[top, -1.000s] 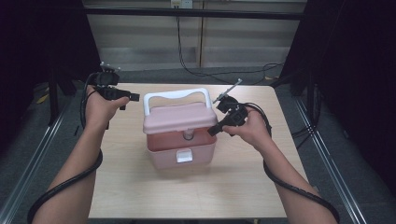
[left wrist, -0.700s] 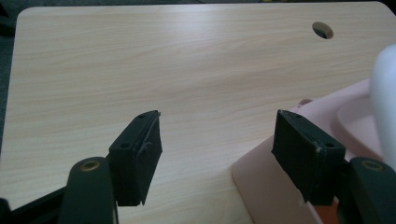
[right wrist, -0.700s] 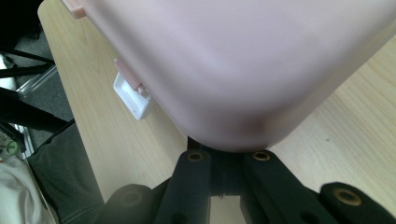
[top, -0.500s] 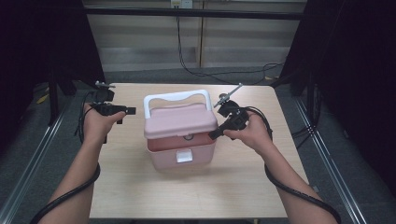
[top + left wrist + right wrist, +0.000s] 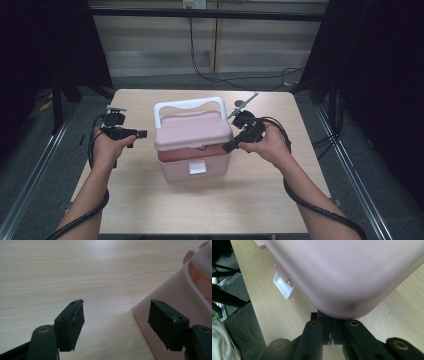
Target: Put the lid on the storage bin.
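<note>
Pink plastic makes up the box [image 5: 192, 145], a lidded carrying case with a white handle [image 5: 189, 106] arched over its top and a white latch [image 5: 196, 167] hanging at the middle of its front wall. It stands upright at the centre of the pale wood surface [image 5: 165, 210], its long axis running from nine to three o'clock in the high view, the latch side facing six o'clock toward the person and the handle lying toward twelve.

The right tongs [image 5: 231, 146] sit at the box's three o'clock side, jaws pressed together with their tips pushed in under the overhanging lid edge. In the right gripper view the pink corner [image 5: 352, 307] looms just above the closed pair, which seem to pinch or prop the rim; whether they truly clamp plastic or merely wedge beneath it I cannot tell. The placement reads as a way to lift or steady the lid, since a faint gap shows between lid and base on that side.

The left tongs [image 5: 140, 133] hover at nine o'clock, just beside the box and not touching it. Their jaws have just been opening and now stand wide, with bare wood between them in the left gripper view and the pink wall [image 5: 172, 302] close behind one pad. That stance probably prepares a grip on the left wall, to brace the base while the lid comes up.
</note>
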The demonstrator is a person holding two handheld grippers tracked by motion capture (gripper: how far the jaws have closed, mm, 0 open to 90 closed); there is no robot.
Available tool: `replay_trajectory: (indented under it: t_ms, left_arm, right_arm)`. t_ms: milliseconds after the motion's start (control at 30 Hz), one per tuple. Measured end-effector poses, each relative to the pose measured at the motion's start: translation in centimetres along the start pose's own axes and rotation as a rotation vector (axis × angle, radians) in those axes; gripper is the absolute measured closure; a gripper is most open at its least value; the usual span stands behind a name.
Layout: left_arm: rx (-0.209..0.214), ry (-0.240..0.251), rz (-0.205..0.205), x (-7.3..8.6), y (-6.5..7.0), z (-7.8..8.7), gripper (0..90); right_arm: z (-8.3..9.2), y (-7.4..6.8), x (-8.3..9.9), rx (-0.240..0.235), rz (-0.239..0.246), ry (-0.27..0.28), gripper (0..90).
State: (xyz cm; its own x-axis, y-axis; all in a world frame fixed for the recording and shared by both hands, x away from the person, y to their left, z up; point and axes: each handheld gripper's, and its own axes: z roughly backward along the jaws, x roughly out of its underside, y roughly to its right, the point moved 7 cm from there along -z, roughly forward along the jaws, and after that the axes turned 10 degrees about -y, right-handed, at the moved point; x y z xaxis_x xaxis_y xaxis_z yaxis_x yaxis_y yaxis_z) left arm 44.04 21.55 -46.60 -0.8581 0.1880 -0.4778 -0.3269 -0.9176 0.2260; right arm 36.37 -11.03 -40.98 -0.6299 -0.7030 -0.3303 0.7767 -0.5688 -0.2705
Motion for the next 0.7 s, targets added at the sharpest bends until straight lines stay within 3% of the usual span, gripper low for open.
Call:
replay_trajectory:
  t_ms: [400, 700]
  left_arm:
    - [0.014, -0.044, 0.004, 2.8, -0.6, -2.2, 28.7]
    - [0.017, -0.058, -0.001, 4.0, -0.6, -3.2, 27.6]
  right_arm:
    - [0.8, 0.0, 0.4, 0.016, 0.005, 0.009, 88.4]
    - [0.4, 0.1, 1.0, 0.031, 0.003, -0.001, 83.3]
